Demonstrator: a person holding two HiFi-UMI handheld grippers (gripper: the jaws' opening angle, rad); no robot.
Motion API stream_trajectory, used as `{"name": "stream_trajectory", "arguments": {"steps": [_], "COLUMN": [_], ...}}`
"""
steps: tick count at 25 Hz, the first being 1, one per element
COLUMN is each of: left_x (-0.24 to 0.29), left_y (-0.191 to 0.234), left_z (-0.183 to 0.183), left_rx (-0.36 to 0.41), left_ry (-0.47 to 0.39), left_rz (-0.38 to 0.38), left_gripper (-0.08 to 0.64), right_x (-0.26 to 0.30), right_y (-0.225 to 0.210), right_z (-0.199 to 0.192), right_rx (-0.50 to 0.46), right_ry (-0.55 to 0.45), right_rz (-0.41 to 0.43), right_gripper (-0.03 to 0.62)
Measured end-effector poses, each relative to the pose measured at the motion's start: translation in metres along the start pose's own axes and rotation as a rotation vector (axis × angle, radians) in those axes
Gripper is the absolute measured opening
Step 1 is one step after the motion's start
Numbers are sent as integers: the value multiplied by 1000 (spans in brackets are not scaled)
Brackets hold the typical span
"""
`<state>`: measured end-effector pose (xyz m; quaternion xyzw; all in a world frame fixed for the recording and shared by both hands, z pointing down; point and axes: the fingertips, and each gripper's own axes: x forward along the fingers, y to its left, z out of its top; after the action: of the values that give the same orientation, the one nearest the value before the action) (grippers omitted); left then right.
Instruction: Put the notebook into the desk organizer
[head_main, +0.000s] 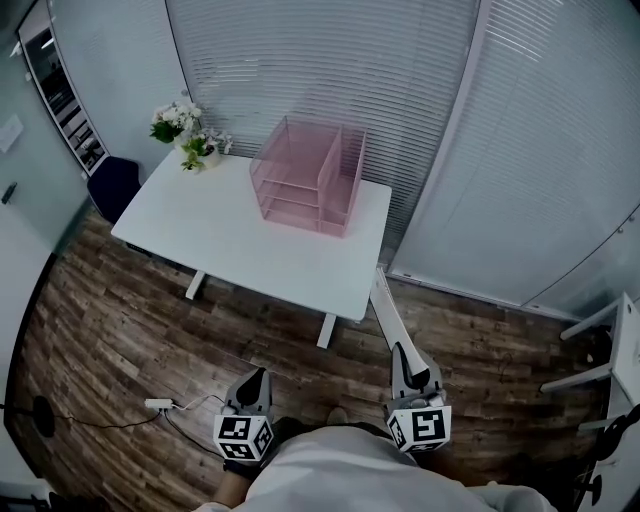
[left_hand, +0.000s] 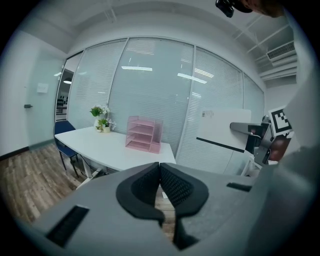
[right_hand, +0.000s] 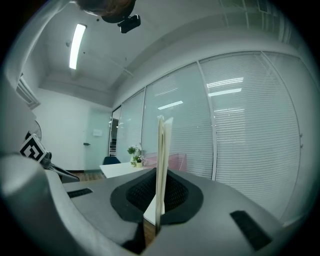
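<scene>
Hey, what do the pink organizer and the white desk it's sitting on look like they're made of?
Desk organizer: pink and see-through, the shelves showing through its walls; probably fine metal mesh or tinted plastic, too far away to tell which. Desk top: smooth, matte white, with no grain; likely laminate or painted board.

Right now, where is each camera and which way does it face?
Head view: on the head, steeply down at table and desk organizer; left hand-held gripper, right hand-held gripper show.
Left gripper view: on the left one, toward the table; shut empty jaws.
Right gripper view: on the right one, toward the blinds; jaws clamp the notebook.
All three share the desk organizer.
</scene>
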<state>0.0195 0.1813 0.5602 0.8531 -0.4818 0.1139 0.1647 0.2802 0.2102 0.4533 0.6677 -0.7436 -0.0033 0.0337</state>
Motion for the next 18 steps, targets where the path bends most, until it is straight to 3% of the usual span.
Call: {"name": "stream_trajectory", "arguments": {"steps": [8, 18], "left_x": [10, 82], "left_y": [29, 113], "left_z": [-12, 30], "left_rx": [-45, -43], "left_ry": [11, -16], "left_rz": [38, -20], "left_gripper": [9, 9], "right_x": [38, 129], "right_y": [6, 22], "right_z": [-3, 5], "right_rx": [-14, -40], "right_ry": [-5, -2], "right_rz": [24, -58], "right_gripper": [23, 23]}}
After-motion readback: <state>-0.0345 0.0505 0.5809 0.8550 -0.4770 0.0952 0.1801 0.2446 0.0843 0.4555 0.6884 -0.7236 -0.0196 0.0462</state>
